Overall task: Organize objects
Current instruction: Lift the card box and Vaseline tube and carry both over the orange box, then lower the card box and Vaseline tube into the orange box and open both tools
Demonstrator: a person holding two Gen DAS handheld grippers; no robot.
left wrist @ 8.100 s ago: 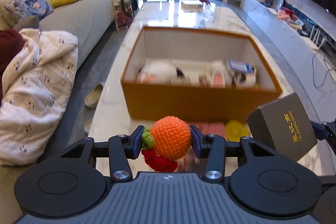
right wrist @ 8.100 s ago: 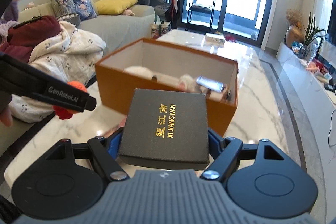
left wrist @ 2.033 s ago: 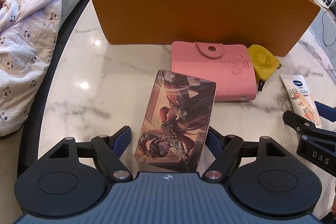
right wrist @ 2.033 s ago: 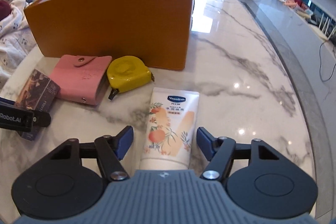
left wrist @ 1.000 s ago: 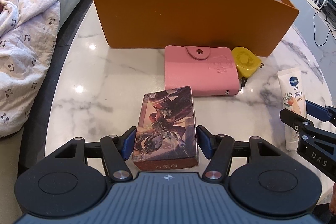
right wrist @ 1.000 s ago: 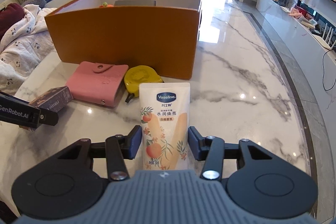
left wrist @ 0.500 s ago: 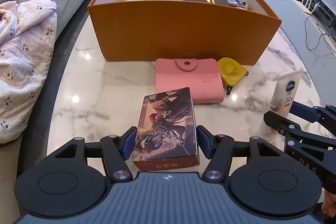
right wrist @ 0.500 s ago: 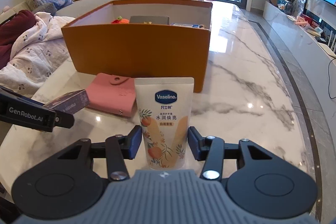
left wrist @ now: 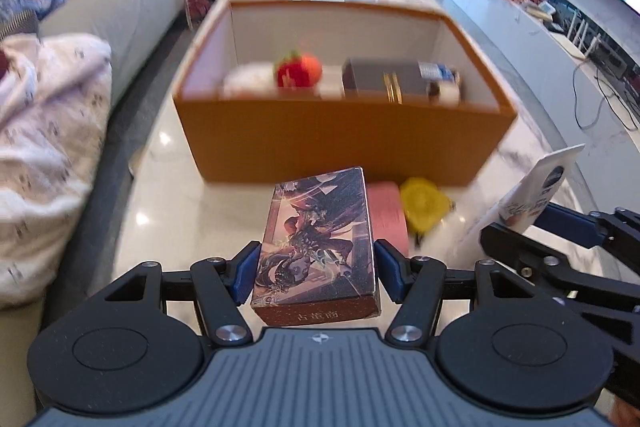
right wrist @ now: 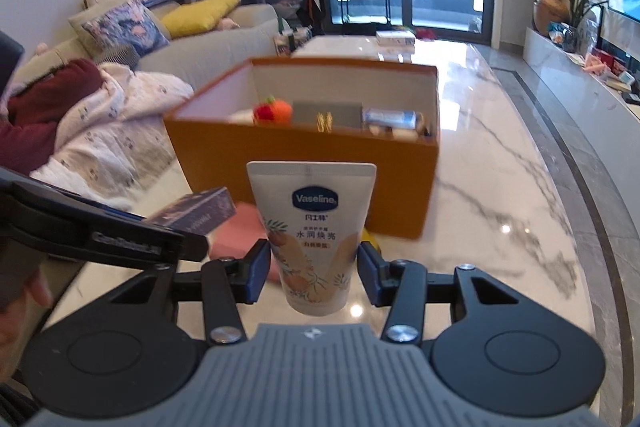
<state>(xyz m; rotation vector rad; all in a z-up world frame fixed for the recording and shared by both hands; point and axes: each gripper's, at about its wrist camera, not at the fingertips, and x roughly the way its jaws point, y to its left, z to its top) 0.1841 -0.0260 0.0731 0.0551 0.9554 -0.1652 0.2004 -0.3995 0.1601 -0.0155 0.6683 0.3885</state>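
Both items have come up off the table since a second ago, when I had only just closed on them. My left hand-held gripper point(left wrist: 316, 277) is clamped on the illustrated card box point(left wrist: 318, 241), its blue pads pressed to the long sides, and the box now hangs in the air on the near side of the orange box point(left wrist: 340, 143), with the open top visible beyond it. My right hand-held gripper point(right wrist: 314, 273) is gripping the Vaseline tube point(right wrist: 314, 235) by its lower half, crimped end pointing up, also raised in front of the orange box's near wall.

The view into the orange box has opened up as I lifted: the knitted strawberry-and-orange toy point(left wrist: 298, 71) and the dark gift box point(left wrist: 384, 81) already lie inside, toward its middle.

Left behind on the table, just in front of the orange box, are the pink card wallet point(left wrist: 386, 215) and the yellow tape measure point(left wrist: 424, 203), side by side.

I judge the pickup is done and the carry has begun; next both loads need to clear the near wall and go down into free space inside. Two items will remain afterwards.
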